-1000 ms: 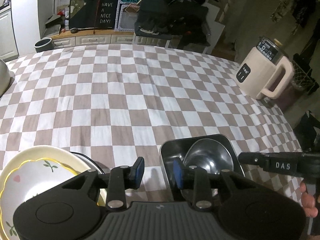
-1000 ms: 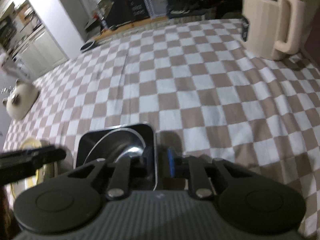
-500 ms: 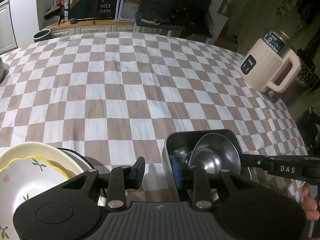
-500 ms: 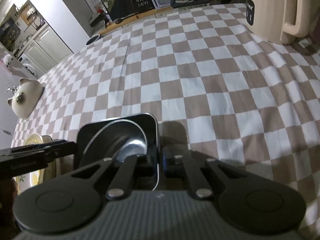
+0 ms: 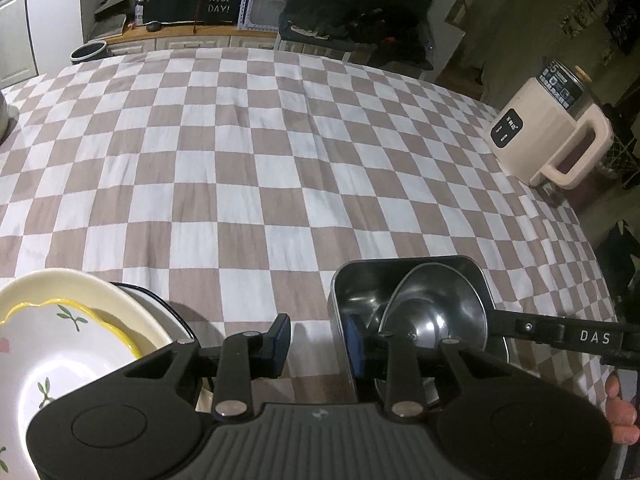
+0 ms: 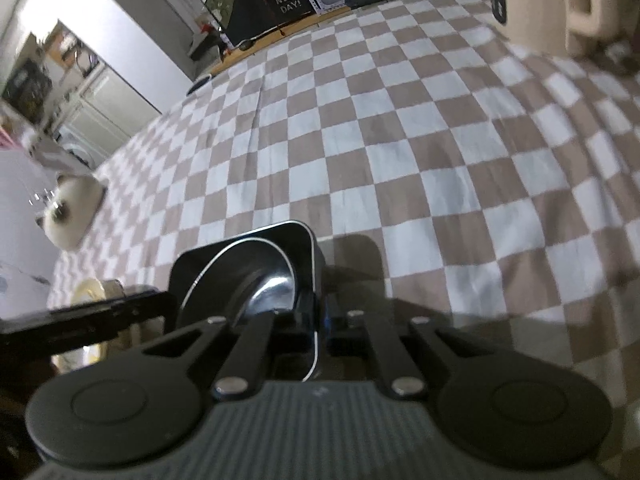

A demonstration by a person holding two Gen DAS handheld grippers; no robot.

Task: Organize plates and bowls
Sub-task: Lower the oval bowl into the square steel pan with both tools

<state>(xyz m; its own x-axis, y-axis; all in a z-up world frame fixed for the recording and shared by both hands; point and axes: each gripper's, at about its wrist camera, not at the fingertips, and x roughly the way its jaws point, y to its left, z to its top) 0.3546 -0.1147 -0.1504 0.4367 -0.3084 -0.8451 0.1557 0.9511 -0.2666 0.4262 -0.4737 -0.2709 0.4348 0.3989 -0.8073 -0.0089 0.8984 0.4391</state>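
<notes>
On checkered cloth — right claw (image 6: pixel 318 320) clamps steel tray (image 6: pixel 308 248) wall; left claw (image 5: pixel 316 340) spread, straddling it.

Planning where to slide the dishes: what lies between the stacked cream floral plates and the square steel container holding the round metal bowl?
Only bare checkered tablecloth between plates and container, with the left gripper straddling the container's left wall, in the left wrist view.
</notes>
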